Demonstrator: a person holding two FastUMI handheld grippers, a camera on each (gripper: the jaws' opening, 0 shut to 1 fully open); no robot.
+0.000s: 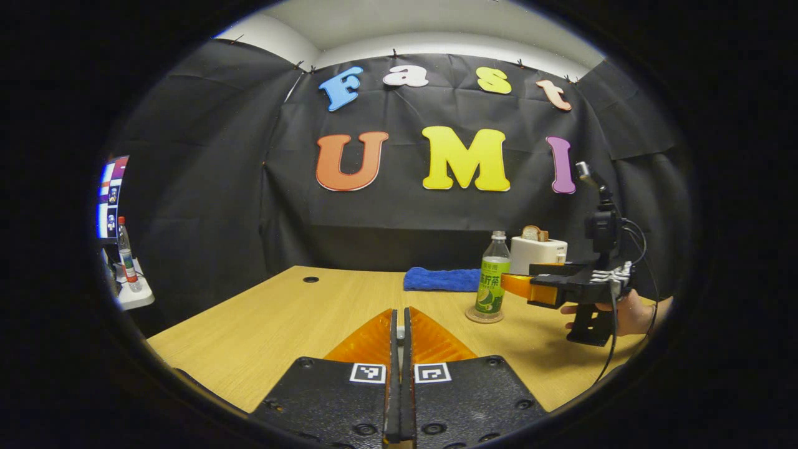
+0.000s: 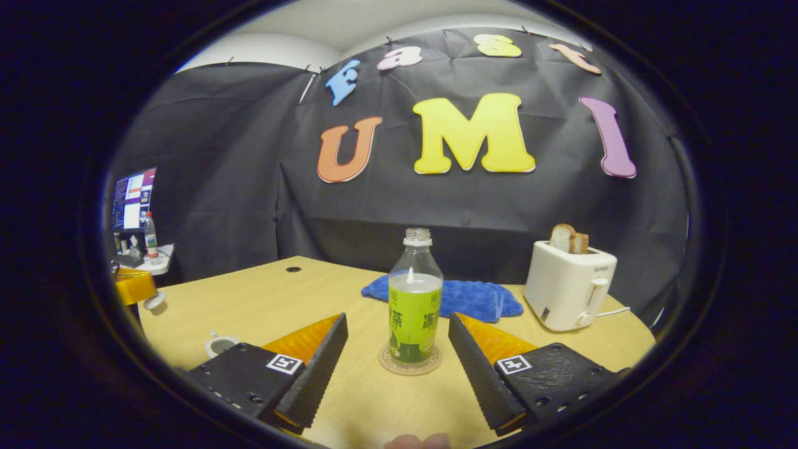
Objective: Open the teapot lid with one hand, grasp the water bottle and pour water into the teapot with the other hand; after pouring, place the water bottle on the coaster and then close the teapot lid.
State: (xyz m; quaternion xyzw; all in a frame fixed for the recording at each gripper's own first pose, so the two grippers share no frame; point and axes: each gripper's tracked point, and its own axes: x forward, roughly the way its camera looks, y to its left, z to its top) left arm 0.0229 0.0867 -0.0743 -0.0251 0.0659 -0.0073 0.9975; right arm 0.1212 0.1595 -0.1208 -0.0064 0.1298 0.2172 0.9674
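Water bottle upright on its coaster, jaws of the right gripper released around it.

The wooden worktop (image 2: 262,299) fills the lower half of both views. A white toaster (image 2: 568,287) with bread stands at right in the right gripper view, a blue cloth (image 2: 474,299) at centre. The water bottle (image 2: 414,305) stands on the coaster (image 2: 409,362), centre frame, between the spread fingers of the right gripper (image 2: 399,349), untouched. Lower centre of the left gripper view, the left gripper (image 1: 399,349) has its jaws clenched on nothing. A small white cup-like thing (image 2: 219,344) sits at lower left in the right gripper view.
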